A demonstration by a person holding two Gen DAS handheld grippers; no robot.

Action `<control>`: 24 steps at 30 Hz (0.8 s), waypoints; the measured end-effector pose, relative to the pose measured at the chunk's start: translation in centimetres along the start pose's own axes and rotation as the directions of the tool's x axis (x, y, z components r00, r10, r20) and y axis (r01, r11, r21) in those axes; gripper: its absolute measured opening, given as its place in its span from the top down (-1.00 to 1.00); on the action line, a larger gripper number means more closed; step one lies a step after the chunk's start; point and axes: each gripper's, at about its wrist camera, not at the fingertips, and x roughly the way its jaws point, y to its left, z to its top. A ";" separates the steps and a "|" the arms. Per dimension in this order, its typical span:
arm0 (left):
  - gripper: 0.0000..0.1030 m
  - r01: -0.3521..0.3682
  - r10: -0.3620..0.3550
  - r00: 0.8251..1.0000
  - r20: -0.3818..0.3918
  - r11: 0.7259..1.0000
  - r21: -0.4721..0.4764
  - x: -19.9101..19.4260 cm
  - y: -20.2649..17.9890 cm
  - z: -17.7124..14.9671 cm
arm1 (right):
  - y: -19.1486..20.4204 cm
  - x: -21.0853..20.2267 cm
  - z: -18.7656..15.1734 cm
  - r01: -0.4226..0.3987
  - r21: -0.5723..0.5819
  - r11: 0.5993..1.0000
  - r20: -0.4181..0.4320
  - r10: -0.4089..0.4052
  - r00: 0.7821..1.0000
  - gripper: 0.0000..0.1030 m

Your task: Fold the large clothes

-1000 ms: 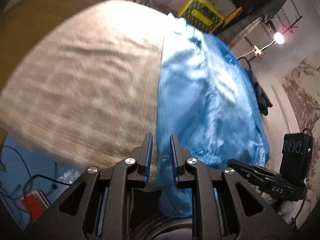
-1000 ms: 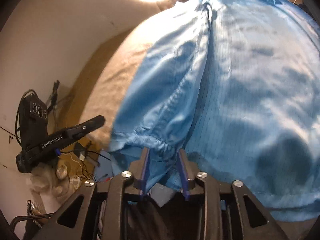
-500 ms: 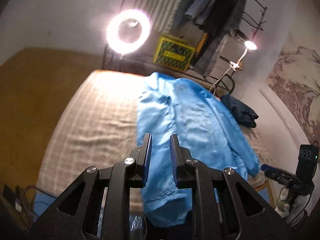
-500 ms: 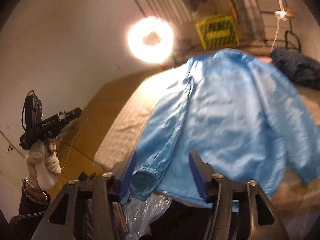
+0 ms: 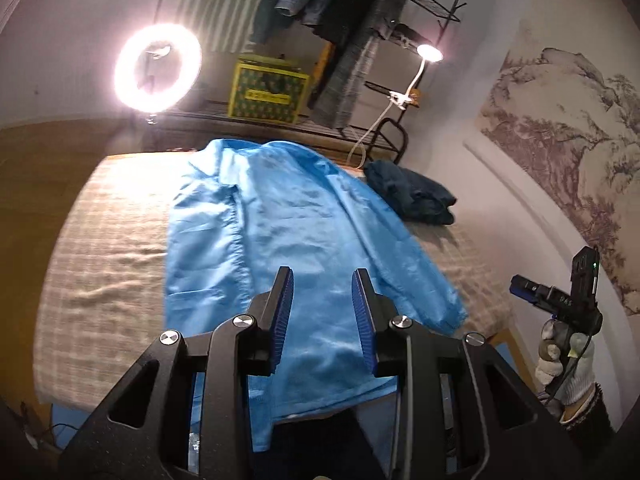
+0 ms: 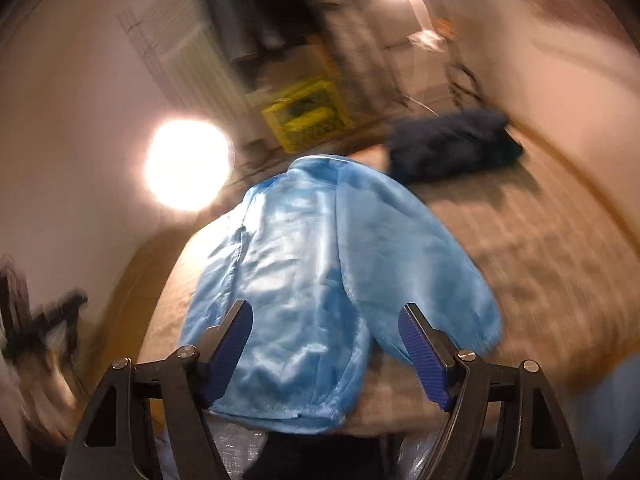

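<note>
Claws [image 5: 322, 308] [image 6: 326, 344] opening, empty, angled down over blue jacket [image 5: 288, 236].

A bright blue jacket [image 5: 280, 248] is lying on a beige checked bedcover [image 5: 104, 248], a dark navy garment [image 5: 412, 196] beside it.

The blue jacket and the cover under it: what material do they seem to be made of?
Blue jacket: probably a thin synthetic cloth, perhaps nylon or polyester, since it shines under the lamps and wrinkles finely. Cover: it looks like a woven or towel-like cloth, beige with a pale check, matte and slightly rough; the exact fibre cannot be told.
</note>
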 end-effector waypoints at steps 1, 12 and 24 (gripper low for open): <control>0.42 0.012 -0.012 1.000 -0.004 1.000 -0.002 0.1 -0.4 0.1 | -0.7 -0.9 0.4 -0.032 0.023 0.999 0.026 0.031 0.999 -0.53; 0.41 0.050 -0.048 0.998 -0.033 0.997 0.062 0.3 -4.0 -0.4 | -3.4 -2.5 0.6 0.091 0.030 0.995 0.052 -0.092 0.994 -0.58; 0.40 0.057 -0.051 0.997 -0.060 0.993 0.105 2.3 -7.2 -1.0 | -6.7 -1.7 3.5 0.212 -0.006 0.977 0.024 -0.212 0.977 -0.66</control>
